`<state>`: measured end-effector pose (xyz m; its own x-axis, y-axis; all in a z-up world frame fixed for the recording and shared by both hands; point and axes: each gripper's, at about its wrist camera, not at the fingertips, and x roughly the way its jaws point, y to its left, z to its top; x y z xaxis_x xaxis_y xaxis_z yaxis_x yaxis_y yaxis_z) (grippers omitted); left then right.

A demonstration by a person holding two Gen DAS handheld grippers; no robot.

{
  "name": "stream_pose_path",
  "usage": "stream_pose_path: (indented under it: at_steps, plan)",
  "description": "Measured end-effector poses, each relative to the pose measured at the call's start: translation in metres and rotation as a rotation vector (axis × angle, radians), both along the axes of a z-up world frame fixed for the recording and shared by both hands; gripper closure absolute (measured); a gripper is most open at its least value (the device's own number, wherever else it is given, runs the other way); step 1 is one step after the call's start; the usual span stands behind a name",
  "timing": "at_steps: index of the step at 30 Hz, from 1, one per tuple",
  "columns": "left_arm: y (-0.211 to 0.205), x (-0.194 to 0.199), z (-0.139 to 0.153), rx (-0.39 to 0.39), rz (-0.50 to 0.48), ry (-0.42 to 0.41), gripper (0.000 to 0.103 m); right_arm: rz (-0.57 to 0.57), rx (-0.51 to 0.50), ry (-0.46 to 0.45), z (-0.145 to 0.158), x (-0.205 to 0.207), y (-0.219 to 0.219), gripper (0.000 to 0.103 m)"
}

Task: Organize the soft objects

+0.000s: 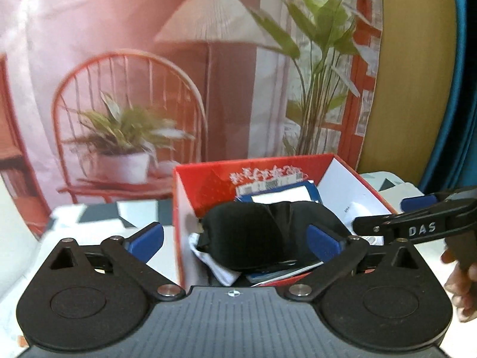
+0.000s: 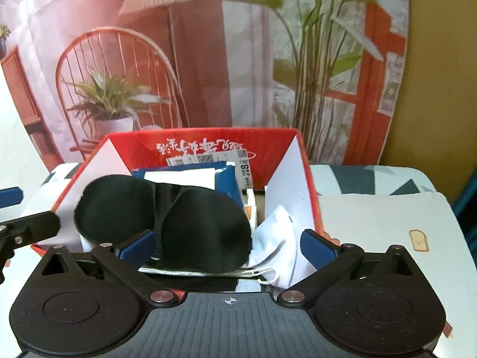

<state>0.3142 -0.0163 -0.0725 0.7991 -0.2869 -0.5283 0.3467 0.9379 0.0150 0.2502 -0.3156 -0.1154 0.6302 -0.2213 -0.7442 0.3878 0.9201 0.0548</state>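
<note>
Black padded fabric eye mask (image 2: 167,223), two rounded cups joined at a narrow bridge: lies inside open red cardboard box (image 2: 208,141), near-left part, cups up, tilted. White drawstring cloth pouch (image 2: 280,238): crumpled, partly under mask's right cup, at near right of box. Blue-and-white flat packet (image 2: 190,177): farther back, behind mask.

— How does the left gripper (image 1: 235,237) stand?
— Jaws spread wide, blue pads (image 1: 323,243) apart, nothing between them.
— And the right gripper (image 2: 228,246)?
— Also spread wide, gripping nothing; it reaches in from the right in the left view, bare fingers (image 1: 462,280) around its handle.
</note>
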Motion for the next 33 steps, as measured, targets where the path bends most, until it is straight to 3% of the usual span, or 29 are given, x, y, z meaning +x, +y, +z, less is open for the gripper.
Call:
stream_pose_path:
  at_steps: [12, 18, 33]
  plan:
    - [0.020, -0.084, 0.055, 0.019, 0.091, -0.121, 0.000, 0.007, -0.044, -0.175, 0.067, -0.069, 0.042, 0.000]
    - [0.015, -0.132, 0.082, 0.052, 0.148, -0.194, 0.000, 0.010, -0.080, -0.221, 0.101, -0.106, 0.068, 0.000]
    - [0.035, -0.254, 0.151, -0.004, 0.199, -0.307, 0.000, 0.006, -0.165, -0.375, 0.192, -0.215, 0.136, 0.000]
